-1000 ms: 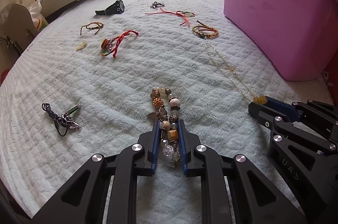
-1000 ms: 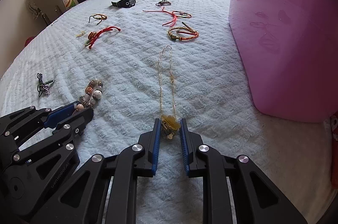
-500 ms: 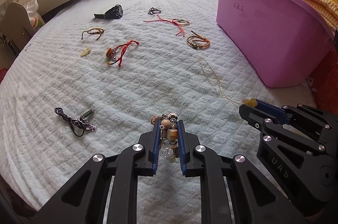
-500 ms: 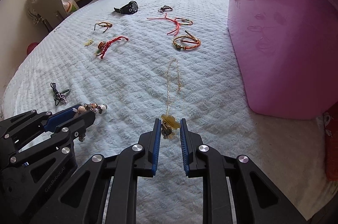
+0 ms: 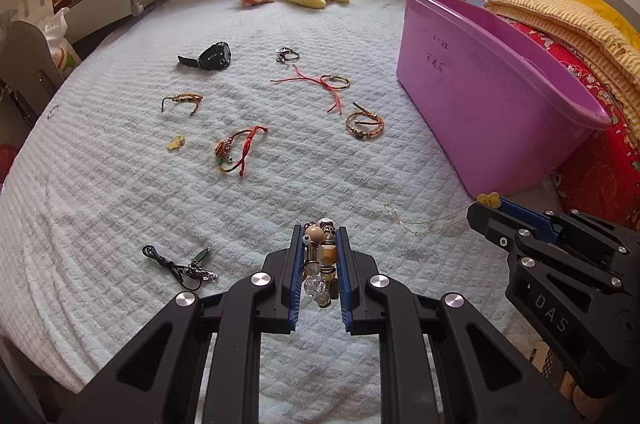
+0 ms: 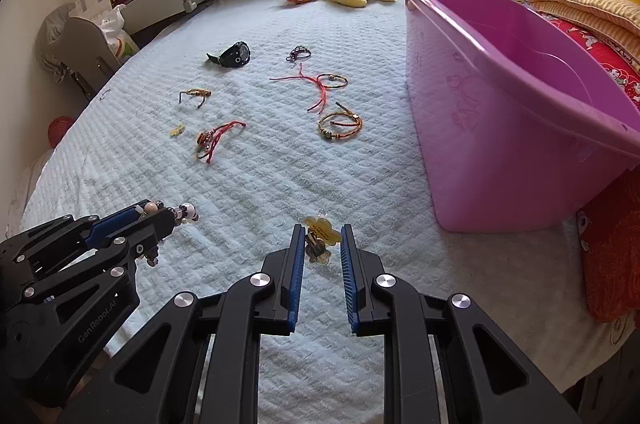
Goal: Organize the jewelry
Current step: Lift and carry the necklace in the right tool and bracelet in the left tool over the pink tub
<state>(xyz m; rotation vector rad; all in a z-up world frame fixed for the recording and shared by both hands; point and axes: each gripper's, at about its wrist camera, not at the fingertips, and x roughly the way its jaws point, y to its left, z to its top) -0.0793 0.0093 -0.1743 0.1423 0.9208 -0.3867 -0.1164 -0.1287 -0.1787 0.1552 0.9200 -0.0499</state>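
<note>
Broadly, a pale quilted bed cover (image 5: pixel 120 184) carries everything. Toward its right edge stands a large purple plastic tub (image 5: pixel 492 112) with handwritten characters on its wall, too faint to read. The black left gripper (image 5: pixel 319 256), marked "GenRobot.AI" in the right wrist view, is clamped on a chunky brown-and-clear beaded bracelet (image 5: pixel 320 260) between its blue pads. The black right gripper (image 6: pixel 322 244), lettered "DAS", pinches a thin gold chain necklace (image 5: pixel 424 226) by its yellow flower pendant (image 6: pixel 323 229); the chain trails to the cover.
</note>
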